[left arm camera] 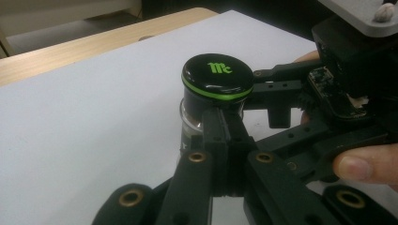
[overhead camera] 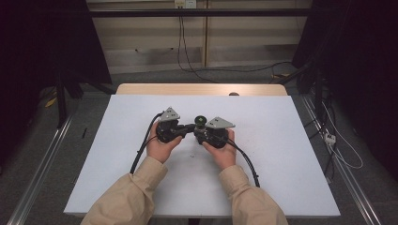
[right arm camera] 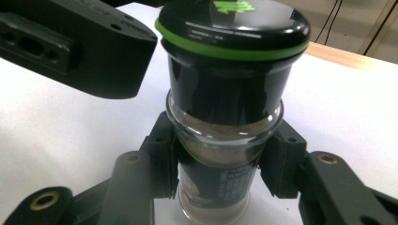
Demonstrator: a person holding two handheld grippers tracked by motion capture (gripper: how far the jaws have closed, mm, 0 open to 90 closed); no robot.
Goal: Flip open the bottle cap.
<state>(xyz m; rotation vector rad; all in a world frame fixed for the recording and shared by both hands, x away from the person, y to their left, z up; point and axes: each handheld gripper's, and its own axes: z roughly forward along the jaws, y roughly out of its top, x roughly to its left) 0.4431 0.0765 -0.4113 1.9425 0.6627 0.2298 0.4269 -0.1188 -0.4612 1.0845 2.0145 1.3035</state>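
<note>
A small glass spice jar (overhead camera: 200,120) with a black cap and a green ring stands upright on the white table top (overhead camera: 117,178). My right gripper (right arm camera: 218,159) is shut on the jar's glass body (right arm camera: 225,93), one pad on each side, just below the cap. My left gripper (left arm camera: 223,119) is shut, its two jaws pressed together with nothing between them, and its tips touch the side of the jar (left arm camera: 217,75) under the cap. In the high view the left gripper (overhead camera: 189,126) and the right gripper (overhead camera: 202,132) meet at the jar in the table's middle.
A strip of bare wood (overhead camera: 202,89) shows at the table's far edge. Black cables (overhead camera: 141,150) trail from both grippers toward the front. Metal rails (overhead camera: 42,164) run along the floor on either side, and wires (overhead camera: 338,140) lie on the floor at right.
</note>
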